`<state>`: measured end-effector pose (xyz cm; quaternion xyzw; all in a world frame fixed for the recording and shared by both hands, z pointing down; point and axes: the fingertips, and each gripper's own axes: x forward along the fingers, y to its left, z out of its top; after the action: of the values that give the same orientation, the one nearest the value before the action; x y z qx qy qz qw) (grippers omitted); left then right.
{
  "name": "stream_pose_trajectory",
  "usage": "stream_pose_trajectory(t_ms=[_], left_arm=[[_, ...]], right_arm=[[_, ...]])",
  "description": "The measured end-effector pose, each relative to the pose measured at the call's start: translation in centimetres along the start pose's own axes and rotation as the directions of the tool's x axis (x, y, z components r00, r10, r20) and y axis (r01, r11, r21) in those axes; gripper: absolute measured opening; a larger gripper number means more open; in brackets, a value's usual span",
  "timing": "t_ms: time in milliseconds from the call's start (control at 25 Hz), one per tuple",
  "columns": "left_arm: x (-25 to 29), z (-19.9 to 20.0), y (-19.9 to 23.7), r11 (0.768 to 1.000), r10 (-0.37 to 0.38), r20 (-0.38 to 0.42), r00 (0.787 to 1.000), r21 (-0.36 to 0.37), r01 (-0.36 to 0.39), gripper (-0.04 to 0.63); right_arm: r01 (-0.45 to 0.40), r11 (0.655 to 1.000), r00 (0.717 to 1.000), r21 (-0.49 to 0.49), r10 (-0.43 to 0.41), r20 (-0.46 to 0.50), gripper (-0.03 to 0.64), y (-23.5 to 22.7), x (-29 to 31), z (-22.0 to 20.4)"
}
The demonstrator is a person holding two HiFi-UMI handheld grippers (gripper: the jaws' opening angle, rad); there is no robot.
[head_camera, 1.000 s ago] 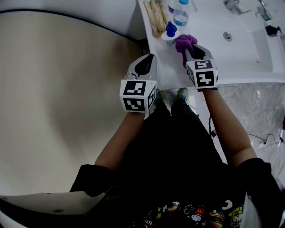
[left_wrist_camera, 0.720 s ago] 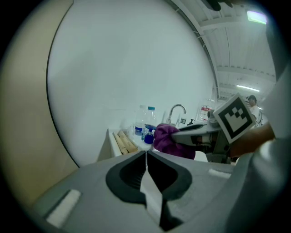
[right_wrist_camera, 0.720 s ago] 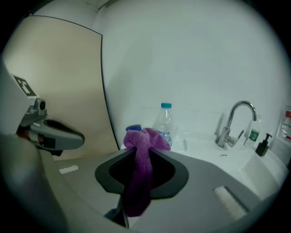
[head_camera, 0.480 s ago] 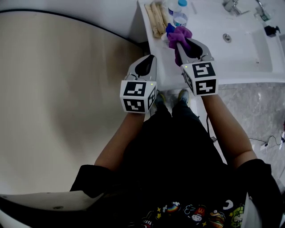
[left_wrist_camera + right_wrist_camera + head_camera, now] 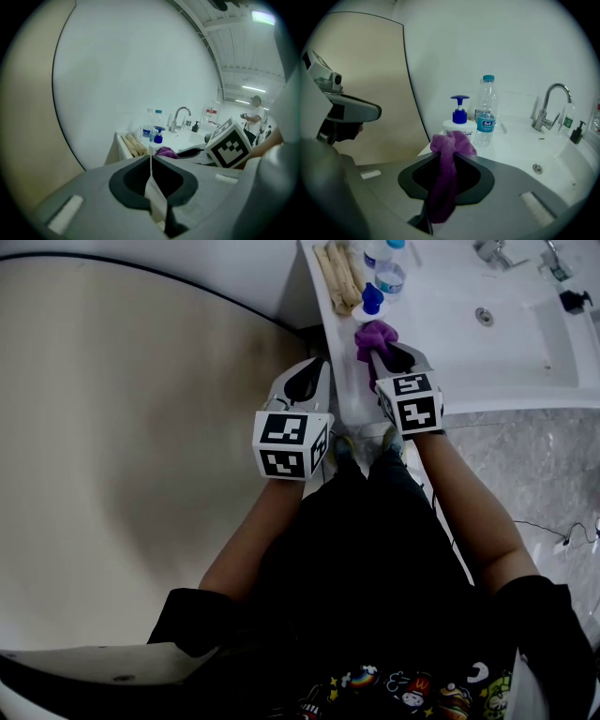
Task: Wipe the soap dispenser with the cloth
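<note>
room: soap dispenser (image 5: 371,302) at surface (image 5: 441,352) left edge, bottle (image 5: 389,277) beside, bare surface toward sink (image 5: 525,329) | left tongs (image 5: 150,157) clenched, empty, off surface | right tongs (image 5: 385,352) clamped on purple cloth (image 5: 446,161), near dispenser

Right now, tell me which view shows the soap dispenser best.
The right gripper view: the soap dispenser stands close, blue pump clear, base behind the purple cloth. Head view shows only its top; left gripper view, a tiny shape.
</note>
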<state>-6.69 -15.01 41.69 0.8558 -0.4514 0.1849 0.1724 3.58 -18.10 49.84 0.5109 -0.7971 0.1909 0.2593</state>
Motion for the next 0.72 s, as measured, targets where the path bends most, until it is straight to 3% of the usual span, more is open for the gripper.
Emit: stream_pose_trajectory(t_ms=[400,720], left_arm=[[-1.0,-1.0,0.7,1.000,-0.025,-0.010,1.000,-0.002,0.025,0.006],[-0.8,-1.1,1.1,0.998,-0.060,-0.003,0.998,-0.001,0.060,0.006]], right_arm=[[0.043,0.998,0.992,0.053,-0.037,-0.121,0.104,0.6,1.7,-3.7],[0.051,0.997,0.983,0.052,-0.041,-0.178,0.103,2.0,-1.4,-5.0]])
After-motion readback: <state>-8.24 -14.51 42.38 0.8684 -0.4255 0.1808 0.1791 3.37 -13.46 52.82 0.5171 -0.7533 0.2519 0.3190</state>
